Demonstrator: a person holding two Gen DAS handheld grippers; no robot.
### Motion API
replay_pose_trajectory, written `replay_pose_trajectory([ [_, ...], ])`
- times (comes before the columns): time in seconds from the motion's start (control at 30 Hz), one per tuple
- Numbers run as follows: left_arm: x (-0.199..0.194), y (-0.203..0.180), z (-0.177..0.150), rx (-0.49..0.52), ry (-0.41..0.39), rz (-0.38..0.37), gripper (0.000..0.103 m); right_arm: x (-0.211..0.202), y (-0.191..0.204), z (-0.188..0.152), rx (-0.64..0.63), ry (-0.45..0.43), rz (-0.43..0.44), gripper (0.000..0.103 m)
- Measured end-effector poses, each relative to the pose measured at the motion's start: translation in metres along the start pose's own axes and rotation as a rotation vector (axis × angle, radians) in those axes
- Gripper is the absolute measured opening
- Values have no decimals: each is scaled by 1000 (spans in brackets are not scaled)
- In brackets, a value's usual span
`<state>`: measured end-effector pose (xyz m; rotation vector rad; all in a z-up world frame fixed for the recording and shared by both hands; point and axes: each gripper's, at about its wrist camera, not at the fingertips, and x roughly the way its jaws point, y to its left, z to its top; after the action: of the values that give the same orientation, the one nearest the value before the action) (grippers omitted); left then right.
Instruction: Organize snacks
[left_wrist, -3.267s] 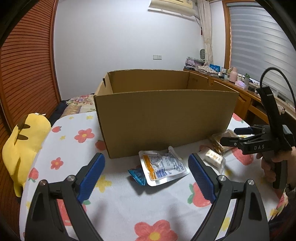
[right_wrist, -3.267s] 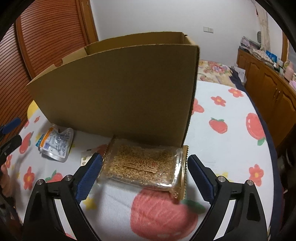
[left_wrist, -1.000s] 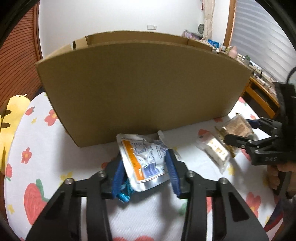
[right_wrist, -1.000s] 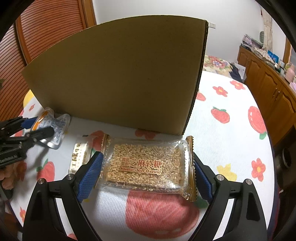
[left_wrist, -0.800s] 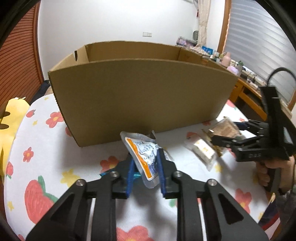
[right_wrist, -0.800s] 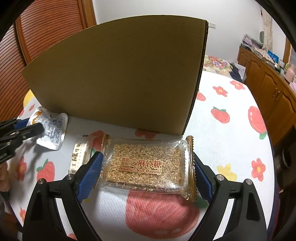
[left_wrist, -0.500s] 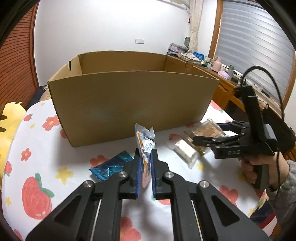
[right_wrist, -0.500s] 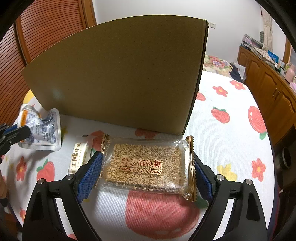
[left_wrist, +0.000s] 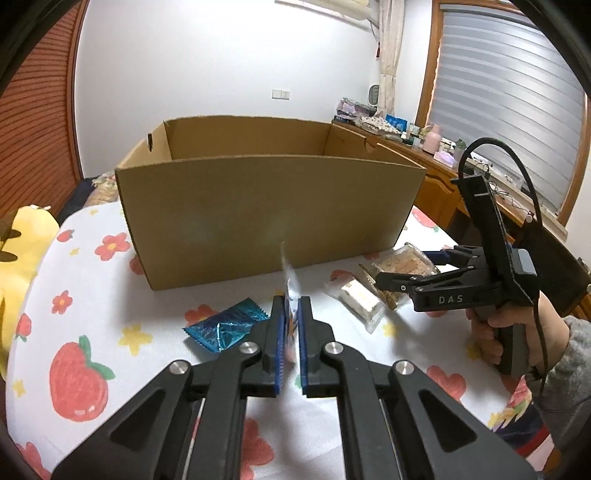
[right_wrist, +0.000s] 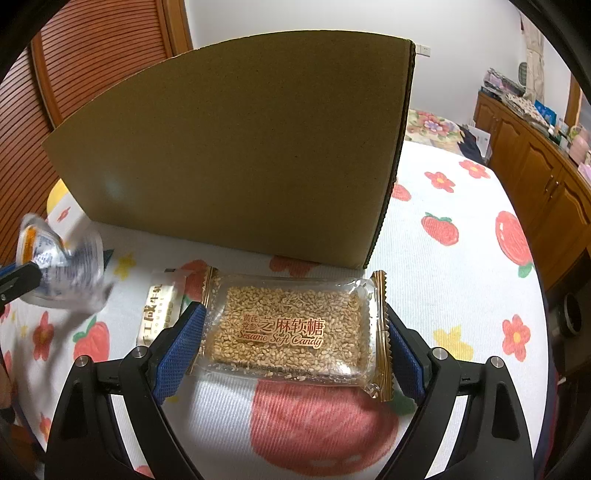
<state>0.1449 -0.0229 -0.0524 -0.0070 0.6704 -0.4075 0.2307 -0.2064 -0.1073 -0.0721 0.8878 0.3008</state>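
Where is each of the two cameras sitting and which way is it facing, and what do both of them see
Left wrist: sits on the left gripper, shut on a silver pouch, facing the cardboard box; the right gripper and hand show.
Right wrist: sits on the right gripper, open around the sesame candy pack, facing the box's near wall; its own fingers show.
Shared: box, pouch, sesame pack, white bar, floral cloth.

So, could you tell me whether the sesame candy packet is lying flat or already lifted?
Lying flat. The sesame candy packet rests on the tablecloth, label up, between the open pads of the right gripper.
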Motion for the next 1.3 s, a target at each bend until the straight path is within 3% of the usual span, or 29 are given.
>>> replay_pose_trajectory([
  [0.37, -6, -9, -4, 50, -16, 12, 0, -6, 4, -1, -7, -6, 12, 80],
  [0.77, -19, -8, 3, 28, -64, 10, 0, -39, 5, -14, 9, -77, 42, 80],
  [1.3, -51, -4, 41, 46, -181, 22, 0, -102, 10, -6, -13, -218, 68, 80],
])
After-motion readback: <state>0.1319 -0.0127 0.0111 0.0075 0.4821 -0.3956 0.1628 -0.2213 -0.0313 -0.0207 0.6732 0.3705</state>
